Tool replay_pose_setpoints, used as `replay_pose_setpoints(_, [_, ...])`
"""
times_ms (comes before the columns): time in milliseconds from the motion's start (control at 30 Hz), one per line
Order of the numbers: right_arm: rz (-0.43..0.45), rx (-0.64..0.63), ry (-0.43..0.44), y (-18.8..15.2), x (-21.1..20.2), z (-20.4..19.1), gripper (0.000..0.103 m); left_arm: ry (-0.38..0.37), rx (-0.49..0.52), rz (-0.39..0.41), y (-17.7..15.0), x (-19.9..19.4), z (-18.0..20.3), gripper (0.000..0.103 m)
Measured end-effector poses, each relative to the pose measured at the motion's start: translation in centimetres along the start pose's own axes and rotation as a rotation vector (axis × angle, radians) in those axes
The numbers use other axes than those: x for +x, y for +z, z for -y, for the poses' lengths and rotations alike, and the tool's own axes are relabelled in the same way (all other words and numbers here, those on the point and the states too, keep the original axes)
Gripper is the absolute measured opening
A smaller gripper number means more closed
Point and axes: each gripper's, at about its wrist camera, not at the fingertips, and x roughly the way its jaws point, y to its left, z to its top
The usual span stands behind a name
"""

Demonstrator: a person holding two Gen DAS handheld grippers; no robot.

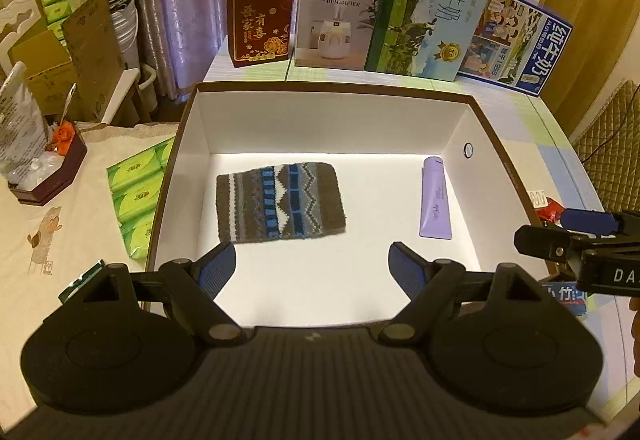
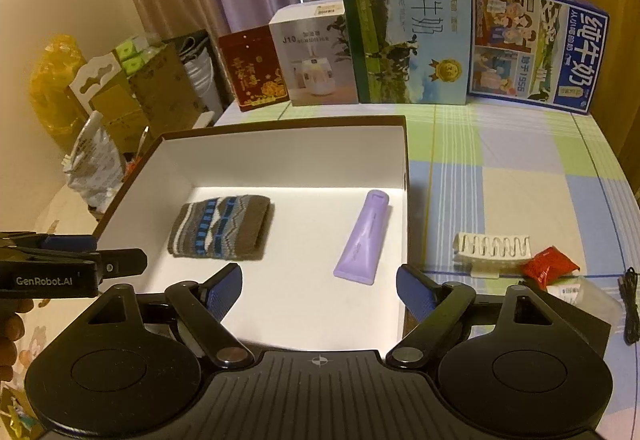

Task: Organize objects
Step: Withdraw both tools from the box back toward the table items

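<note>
Both claws released, nothing held: left gripper (image 1: 312, 266) and right gripper (image 2: 320, 288) over the box (image 2: 280, 135) near edge. Knit cloth (image 2: 222, 232) and purple tube (image 2: 364, 240) lie inside. White clip (image 2: 494, 246) and red packet (image 2: 550, 266) remain on the tabletop beside the box's right wall. Risk: reaching for these, a finger could snag that wall and shift the box.

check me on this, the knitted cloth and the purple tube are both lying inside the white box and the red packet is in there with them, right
Not quite. The knitted cloth and the purple tube do lie inside the white box, but the red packet is outside it, on the checked tablecloth to the box's right, beside a white comb-like piece. The right wrist view shows this.
</note>
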Motion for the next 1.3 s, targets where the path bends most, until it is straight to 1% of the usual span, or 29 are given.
replay_pose_setpoints(333, [-0.003, -0.012, 0.027, -1.7, -2.4, 1.1, 0.082, 0.02, -0.017, 0.014, -1.6, -2.1, 1.8, 0.081])
replay_pose_setpoints(633, [-0.012, -0.017, 0.038, -3.3, -4.8, 3.0, 0.082, 0.001, -0.019, 0.012, -3.3, -3.4, 4.8, 0.081])
replay_pose_setpoints(800, [-0.023, -0.014, 0.036, -4.4, -5.8, 4.4, 0.083, -0.006, -0.009, -0.003, -4.6, -3.6, 6.7, 0.081])
replay_pose_setpoints(1067, [-0.058, 0.03, -0.001, -6.8, -7.6, 7.9, 0.083, -0.042, 0.021, -0.038, -6.6, -3.3, 10.3, 0.081])
replay_pose_setpoints(1300, [-0.071, 0.07, -0.044, -8.7, -9.5, 11.1, 0.083, -0.089, 0.058, -0.076, -7.8, -2.5, 13.8, 0.081])
